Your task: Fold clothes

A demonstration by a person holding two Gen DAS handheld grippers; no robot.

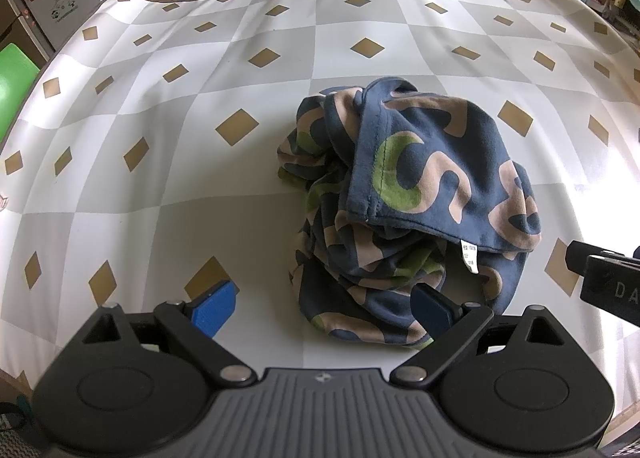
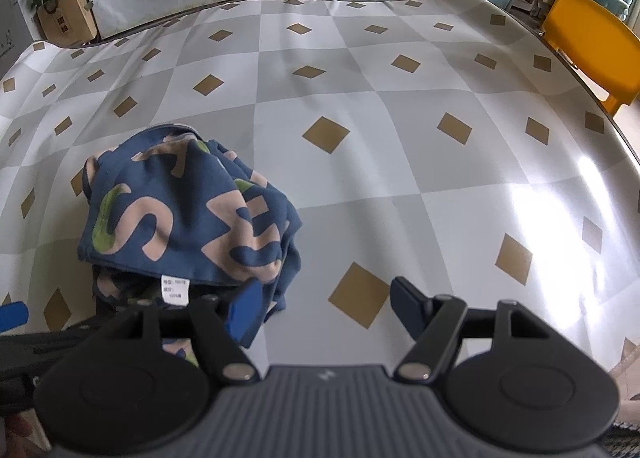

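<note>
Your crumpled navy garment with pink and green letter prints [image 1: 404, 210] sits bunched in a heap on the grey-and-white checked surface with tan diamonds [image 1: 200, 106], near its front edge. Your left gripper [image 1: 324, 308] stands wide, its right finger at the heap's near edge, pinching nothing. Your right gripper [image 2: 324, 308] is wide too, just right of the heap, its left finger over the cloth's corner.

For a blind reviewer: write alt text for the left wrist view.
A crumpled navy garment with tan and green letters lies heaped on a checkered tablecloth. The open left gripper hovers at its near edge, holding nothing.
</note>
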